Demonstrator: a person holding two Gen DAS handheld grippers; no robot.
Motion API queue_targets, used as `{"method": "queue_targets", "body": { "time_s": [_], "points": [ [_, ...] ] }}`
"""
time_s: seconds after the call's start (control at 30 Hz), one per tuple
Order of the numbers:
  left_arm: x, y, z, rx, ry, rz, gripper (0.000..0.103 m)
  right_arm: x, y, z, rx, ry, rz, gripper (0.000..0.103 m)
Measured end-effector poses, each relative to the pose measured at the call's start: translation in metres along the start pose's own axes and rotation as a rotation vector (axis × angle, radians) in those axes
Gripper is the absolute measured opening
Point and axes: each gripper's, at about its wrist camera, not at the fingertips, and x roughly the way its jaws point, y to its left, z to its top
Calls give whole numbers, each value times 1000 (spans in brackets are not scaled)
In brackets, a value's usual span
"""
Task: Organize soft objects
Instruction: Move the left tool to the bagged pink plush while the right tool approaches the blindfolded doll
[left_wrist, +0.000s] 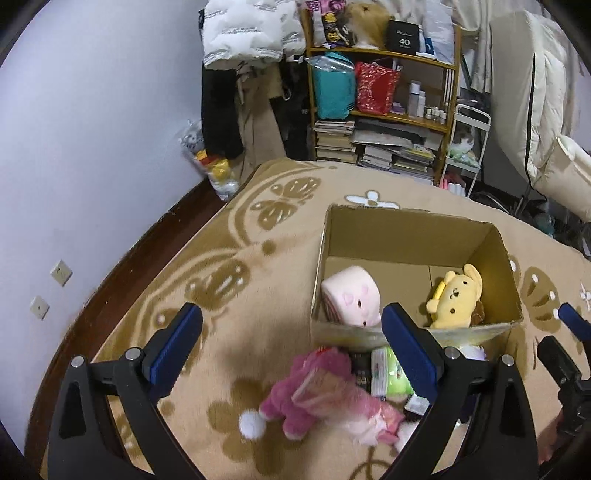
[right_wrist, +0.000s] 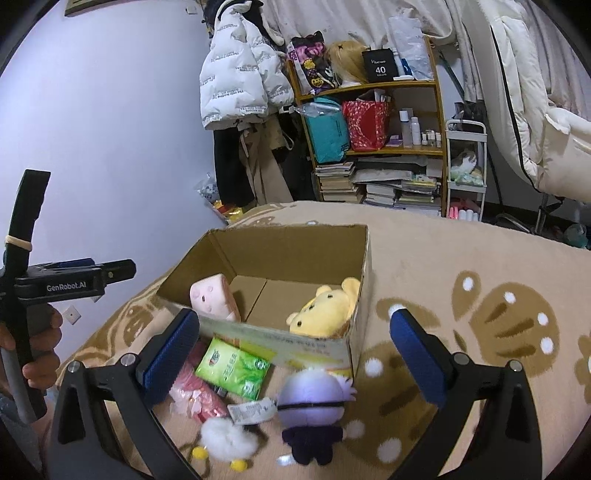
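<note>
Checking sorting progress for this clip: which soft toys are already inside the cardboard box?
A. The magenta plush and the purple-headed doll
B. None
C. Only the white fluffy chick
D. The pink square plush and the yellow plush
D: the pink square plush and the yellow plush lie inside the cardboard box; the other toys are on the blanket in front of it.

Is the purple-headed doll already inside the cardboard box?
No. In the right wrist view the purple-headed doll lies on the blanket in front of the cardboard box, outside its near wall.
</note>
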Motion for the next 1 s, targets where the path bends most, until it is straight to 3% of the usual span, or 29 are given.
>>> {"method": "queue_targets", "body": {
  "time_s": [0.53, 1.0],
  "points": [
    [-26, 1, -45, 44, 52, 34, 97, -32, 10, -30, -26, 28, -19, 103],
    [-5, 5, -66, 7, 119, 37, 97, -19, 12, -49, -50, 92, -66, 103]
  ]
}}
